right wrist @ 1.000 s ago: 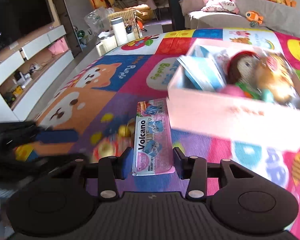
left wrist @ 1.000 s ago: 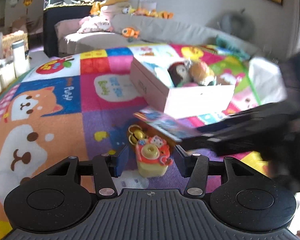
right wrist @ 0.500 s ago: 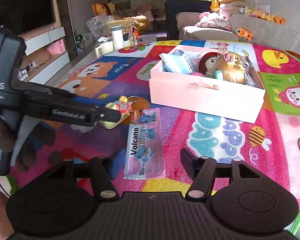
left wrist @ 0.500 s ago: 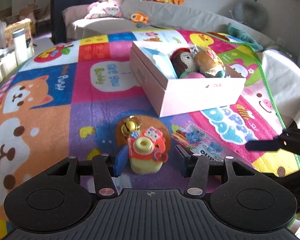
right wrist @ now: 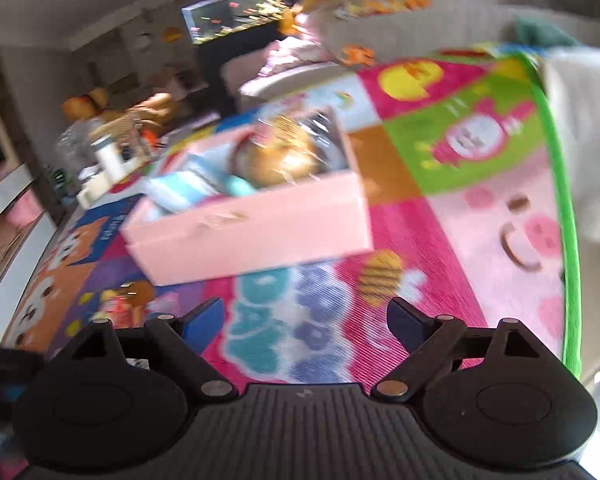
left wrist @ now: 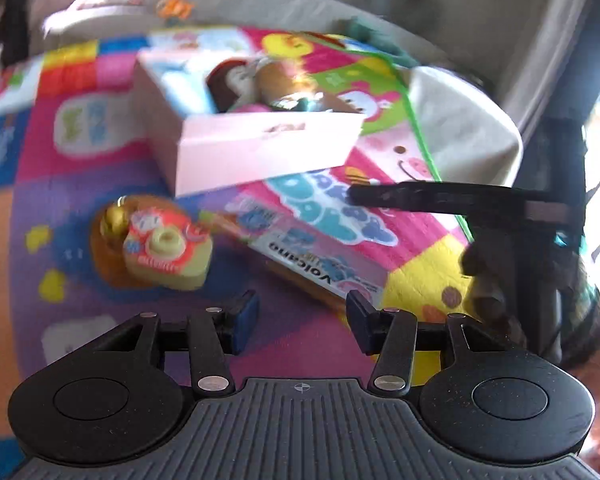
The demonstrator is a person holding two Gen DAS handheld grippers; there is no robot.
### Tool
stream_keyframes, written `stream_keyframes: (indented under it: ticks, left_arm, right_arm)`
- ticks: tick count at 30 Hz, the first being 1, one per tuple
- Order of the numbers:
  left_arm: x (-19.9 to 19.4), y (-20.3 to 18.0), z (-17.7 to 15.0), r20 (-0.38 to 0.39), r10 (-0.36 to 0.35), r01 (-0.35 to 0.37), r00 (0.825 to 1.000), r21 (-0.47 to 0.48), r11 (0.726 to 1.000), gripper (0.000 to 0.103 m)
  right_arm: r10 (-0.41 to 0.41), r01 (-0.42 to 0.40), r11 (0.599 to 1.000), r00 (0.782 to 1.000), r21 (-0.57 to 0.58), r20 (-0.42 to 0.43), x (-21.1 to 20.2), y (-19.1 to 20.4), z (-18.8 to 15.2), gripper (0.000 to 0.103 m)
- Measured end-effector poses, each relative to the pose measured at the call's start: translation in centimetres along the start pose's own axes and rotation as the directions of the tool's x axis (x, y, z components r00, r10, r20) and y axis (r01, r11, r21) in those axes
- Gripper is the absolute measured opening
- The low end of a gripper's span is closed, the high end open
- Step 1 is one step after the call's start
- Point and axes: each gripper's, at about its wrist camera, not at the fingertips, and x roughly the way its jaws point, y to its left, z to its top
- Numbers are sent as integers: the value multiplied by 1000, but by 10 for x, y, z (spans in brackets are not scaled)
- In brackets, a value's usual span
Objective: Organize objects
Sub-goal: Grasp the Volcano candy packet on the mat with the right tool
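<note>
A pink box [left wrist: 260, 152] sits on a bright cartoon play mat [left wrist: 412, 224], already holding a brown-haired doll [left wrist: 230, 80], a wrapped bun-shaped toy [right wrist: 284, 156] and a pale blue pack [right wrist: 180, 192]; both views are blurred. In front of the box, on the mat, lies a flat packet printed "Volcano" [left wrist: 312, 264], and to the packet's left, also short of the box, a small yellow and red toy camera [left wrist: 168, 248] with a gold bell beside it. The left hand-held gripper [left wrist: 302, 314] hovers in front of the box with its jaws partly apart and nothing between them; the packet's near corner lies just beyond its right finger. The right hand-held gripper [right wrist: 306, 316] is released, its jaws opening wide over bare mat in front of the box, grasping nothing. Seen from the left wrist, one black finger [left wrist: 420, 196] of the right hand-held gripper reaches in just right of the box's near corner. Behind the box, a grey sofa [left wrist: 340, 12] carries soft toys.
</note>
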Motion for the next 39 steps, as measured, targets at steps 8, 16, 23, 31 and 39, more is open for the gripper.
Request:
stream_keyframes:
  ticks: [8,16,23,31,39]
  left_arm:
    - [-3,32,13,30,221,-222,975,12,975,52]
    - [28,40,26,33,208,-209,978,60,976,57]
    - [64,32,41,64,234,-241,970,142,960,63]
    - [54,30,32,65,260,-265,963,82,961,62]
    - [13,24,-7,57,315,-317,947,39,948,63]
  right_arm:
    - [9,-9,1000,1000,-24,3,4,0,-10,98]
    - [25,-26,999,1000,-29,-6,4,1,-11,103]
    - [28,-28,998,1000,-60,-13,5,6,-12,103]
    - [35,-35,998,999,-53,-13,5,3,-12,103]
    - [20,-22,997,999,-67,-25,5,8,-12,103]
